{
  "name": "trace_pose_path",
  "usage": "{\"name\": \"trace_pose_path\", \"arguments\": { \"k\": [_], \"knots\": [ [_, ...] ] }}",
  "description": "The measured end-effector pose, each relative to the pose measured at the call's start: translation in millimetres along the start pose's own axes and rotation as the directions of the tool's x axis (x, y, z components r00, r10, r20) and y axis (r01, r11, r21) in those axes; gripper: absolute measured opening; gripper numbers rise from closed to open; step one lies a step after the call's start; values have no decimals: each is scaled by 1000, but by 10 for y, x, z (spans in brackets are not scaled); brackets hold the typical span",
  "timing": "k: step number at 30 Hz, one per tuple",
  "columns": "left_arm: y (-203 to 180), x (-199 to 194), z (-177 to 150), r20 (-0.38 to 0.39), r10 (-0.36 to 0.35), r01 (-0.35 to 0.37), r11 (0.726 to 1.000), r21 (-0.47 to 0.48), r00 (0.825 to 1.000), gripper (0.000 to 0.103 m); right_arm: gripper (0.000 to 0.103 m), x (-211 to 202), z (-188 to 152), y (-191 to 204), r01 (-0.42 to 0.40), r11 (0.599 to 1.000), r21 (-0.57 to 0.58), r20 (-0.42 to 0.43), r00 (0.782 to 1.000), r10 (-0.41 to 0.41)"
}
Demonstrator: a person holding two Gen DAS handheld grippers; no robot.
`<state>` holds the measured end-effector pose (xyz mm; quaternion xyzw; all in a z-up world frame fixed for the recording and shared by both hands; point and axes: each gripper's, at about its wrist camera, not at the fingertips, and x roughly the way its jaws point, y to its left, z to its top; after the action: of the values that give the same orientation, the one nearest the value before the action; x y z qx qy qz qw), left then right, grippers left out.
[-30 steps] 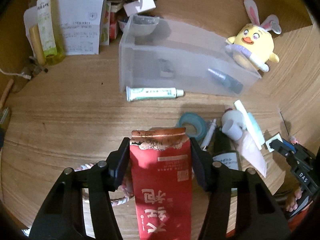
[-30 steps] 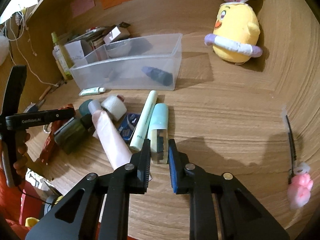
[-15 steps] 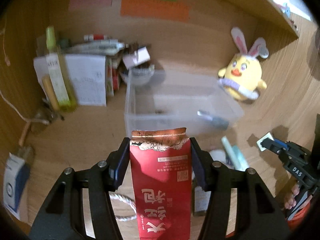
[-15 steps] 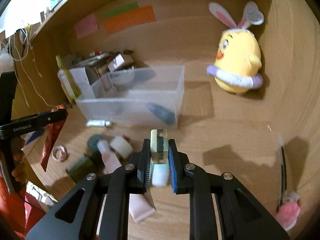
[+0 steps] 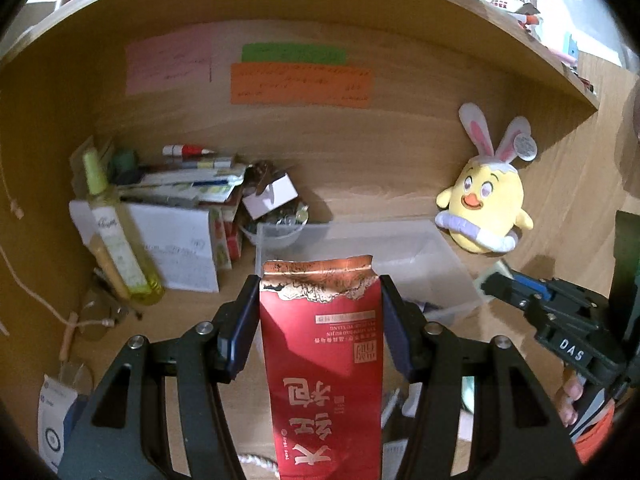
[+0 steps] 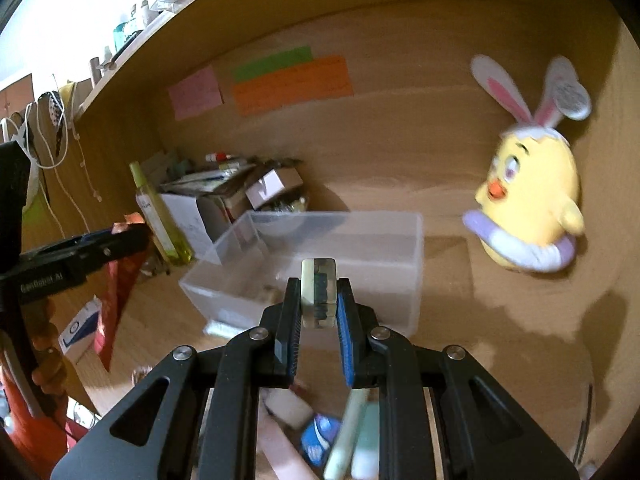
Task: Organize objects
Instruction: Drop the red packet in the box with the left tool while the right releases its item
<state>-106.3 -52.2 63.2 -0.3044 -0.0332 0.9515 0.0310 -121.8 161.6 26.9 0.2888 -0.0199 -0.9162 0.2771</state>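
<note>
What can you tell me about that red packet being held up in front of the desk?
The red packet is a flat foil-looking pouch with white characters, small printed text and a square code; the print reads upside down in the left view. Its top edge is torn open and ragged, with a coppery band. The left hand-held gripper clamps its two sides, holding it in the air, in front of the clear plastic bin. In the right view it hangs down from the hand-held gripper as a red strip.

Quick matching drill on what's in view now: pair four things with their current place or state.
Things:
1. red foil pouch
2. small clear-capped mint tube
3. yellow plush chick with bunny ears
4. clear plastic bin

Places:
A. leaning against the back wall
B. in the right gripper
C. on the desk, below both grippers
D. in the left gripper

Pairs: 1-D, 2-B, 3-A, 4-C
</note>
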Motion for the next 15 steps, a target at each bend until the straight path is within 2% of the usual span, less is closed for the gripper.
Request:
{"name": "trace_pose_path", "arguments": {
  "k": [8, 11, 15],
  "knots": [
    [-29, 236, 373, 22, 20, -20, 1000, 7, 1000, 57, 15, 275, 325, 168, 7, 998, -59, 8, 1000, -6],
    [-34, 413, 463, 6, 33, -33, 999, 14, 999, 57, 15, 409, 409, 173, 5, 998, -63, -10, 1000, -6],
    [-15, 762, 509, -54, 45, -44, 999, 20, 998, 57, 15, 630, 473, 130, 7, 998, -61, -55, 998, -11]
  ]
}}
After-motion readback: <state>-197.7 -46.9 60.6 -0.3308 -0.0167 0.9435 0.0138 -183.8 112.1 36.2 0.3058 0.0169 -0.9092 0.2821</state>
